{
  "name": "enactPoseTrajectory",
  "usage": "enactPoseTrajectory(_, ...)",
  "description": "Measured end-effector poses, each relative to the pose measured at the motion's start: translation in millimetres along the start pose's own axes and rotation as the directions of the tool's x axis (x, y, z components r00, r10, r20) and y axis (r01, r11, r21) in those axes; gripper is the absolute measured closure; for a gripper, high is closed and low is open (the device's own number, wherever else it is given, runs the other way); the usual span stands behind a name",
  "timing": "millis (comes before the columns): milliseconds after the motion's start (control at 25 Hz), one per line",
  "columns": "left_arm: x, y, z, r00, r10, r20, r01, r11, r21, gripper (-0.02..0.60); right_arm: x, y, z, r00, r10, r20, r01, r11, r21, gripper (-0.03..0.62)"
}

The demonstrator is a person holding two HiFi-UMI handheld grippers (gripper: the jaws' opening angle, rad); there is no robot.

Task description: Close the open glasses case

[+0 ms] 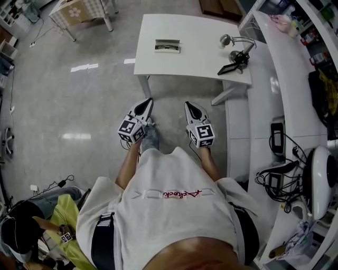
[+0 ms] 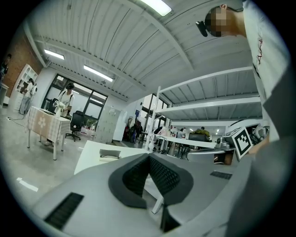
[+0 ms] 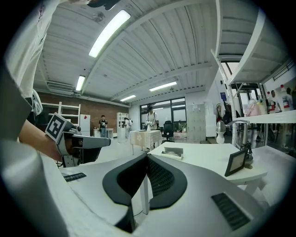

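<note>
left gripper and right gripper side by side, pointing forward, jaws seemingly together, empty

Open glasses case lies on white table.

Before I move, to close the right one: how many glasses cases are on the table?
1: the open glasses case lies on the left half of the white table; none seems hidden.

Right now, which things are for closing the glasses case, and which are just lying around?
For the job:
- open glasses case
- white table under it
- left gripper and right gripper, both shut and empty

Just lying about:
- small black frame
- silver lamp
- checked-cloth table across the room
</note>
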State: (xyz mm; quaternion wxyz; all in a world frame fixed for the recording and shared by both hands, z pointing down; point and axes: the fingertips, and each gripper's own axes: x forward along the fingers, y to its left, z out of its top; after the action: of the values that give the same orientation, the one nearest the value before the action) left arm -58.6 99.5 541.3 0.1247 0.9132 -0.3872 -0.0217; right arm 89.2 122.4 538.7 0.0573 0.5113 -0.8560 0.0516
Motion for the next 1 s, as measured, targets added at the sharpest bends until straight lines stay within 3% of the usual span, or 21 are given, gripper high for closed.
enactPoseTrajectory(1000,86.2,165.7,46.7,0.999,-0.027,-0.032,0.025,0.998,-0.057,0.558,189.1,-32.0,38.0,0.998,-0.034,-0.058,0.034,0.999,0.002,0.562)
